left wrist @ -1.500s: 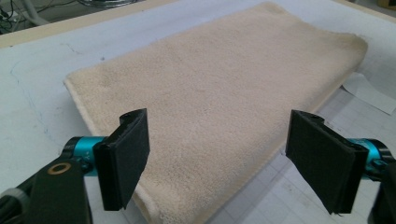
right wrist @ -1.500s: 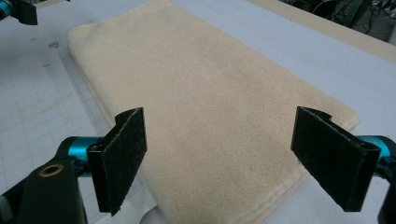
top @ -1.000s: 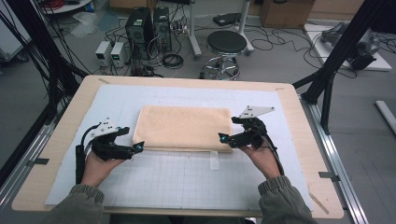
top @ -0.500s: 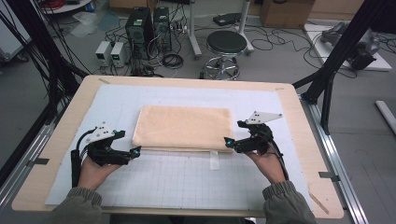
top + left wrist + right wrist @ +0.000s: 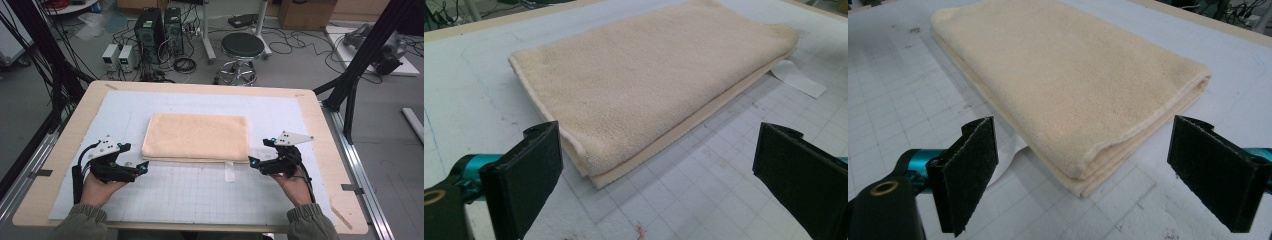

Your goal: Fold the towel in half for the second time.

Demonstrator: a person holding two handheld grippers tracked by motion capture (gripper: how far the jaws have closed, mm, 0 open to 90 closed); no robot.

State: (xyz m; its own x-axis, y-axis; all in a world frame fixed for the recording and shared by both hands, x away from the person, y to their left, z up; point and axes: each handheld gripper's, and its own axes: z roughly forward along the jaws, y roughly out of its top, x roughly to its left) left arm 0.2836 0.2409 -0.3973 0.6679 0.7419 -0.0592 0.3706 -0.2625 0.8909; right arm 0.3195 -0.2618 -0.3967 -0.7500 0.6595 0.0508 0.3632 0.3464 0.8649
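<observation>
Folded towel [image 5: 197,136] is laid flat mid-counter [image 5: 320,125]. Left hand-held gripper [image 5: 142,167], jaws just opened wide and empty, and right hand-held gripper [image 5: 253,161], jaws wide, are positioned off its near corners.

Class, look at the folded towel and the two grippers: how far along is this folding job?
Done: the towel lies folded in layers, edges stacked, on the gridded mat. In hand: nothing; the left gripper, whose jaws have just been opening, and the right gripper are both open, each apart from a near corner. Left: probably little, perhaps another fold or lifting the towel away.
</observation>
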